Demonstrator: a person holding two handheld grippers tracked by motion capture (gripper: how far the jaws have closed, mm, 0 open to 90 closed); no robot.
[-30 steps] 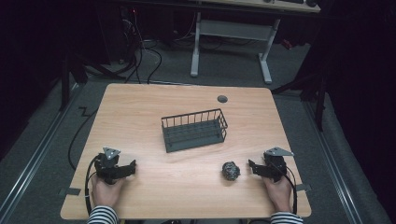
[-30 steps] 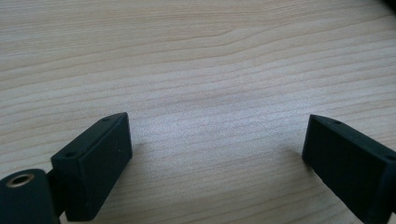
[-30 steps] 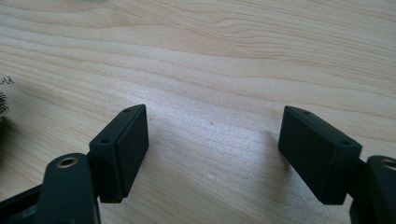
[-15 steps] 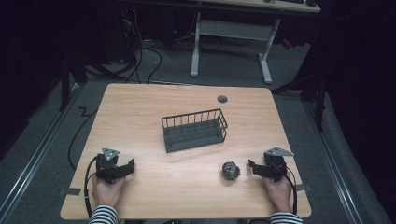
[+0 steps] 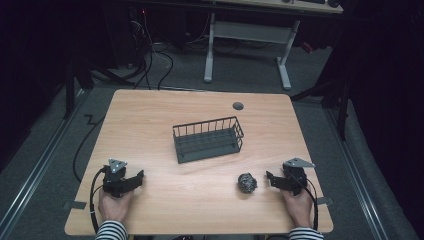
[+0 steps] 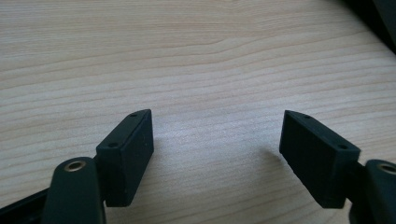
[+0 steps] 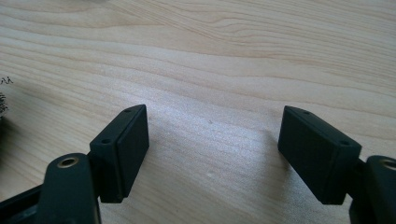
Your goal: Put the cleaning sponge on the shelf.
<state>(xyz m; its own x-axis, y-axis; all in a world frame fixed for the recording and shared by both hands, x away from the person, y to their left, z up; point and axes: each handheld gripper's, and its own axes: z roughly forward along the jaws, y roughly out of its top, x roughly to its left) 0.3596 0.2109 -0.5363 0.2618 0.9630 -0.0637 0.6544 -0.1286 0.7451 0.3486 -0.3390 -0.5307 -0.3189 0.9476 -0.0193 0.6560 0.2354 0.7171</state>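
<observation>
Black jaws, right gripper [image 5: 274, 180]: spread wide with bare wood between them, nothing held — it rests low on the table at the person's right, pointing toward the scrubber, which looks like a ready stance for a reach.
Black jaws, left gripper [image 5: 136, 176]: also apart and holding nothing, though they have just been closing a little; only tabletop lies between them in the left gripper view [image 6: 217, 140]. It sits well away from everything, so I'd judge it idle for now.
Hands: the right hand [image 5: 299, 206] and left hand [image 5: 114, 206] lie on the near edge, striped cuffs just showing — a resting pose, wrists supported.
Steel scrubber [image 5: 247, 183]: a grey, wiry ball on the wood, near the right gripper's tips but apart from them; a few wire strands show at the left edge of the right gripper view [image 7: 3, 100]. The right gripper is the natural one to take it.
Wire basket [image 5: 207, 140]: dark, open-topped, empty, upright at mid-table beyond the scrubber — placed within reach of either side, probably where the scrubber belongs.
Wooden table [image 5: 160, 115]: otherwise bare, apart from a small grey cap [image 5: 238, 106] near the far edge.
</observation>
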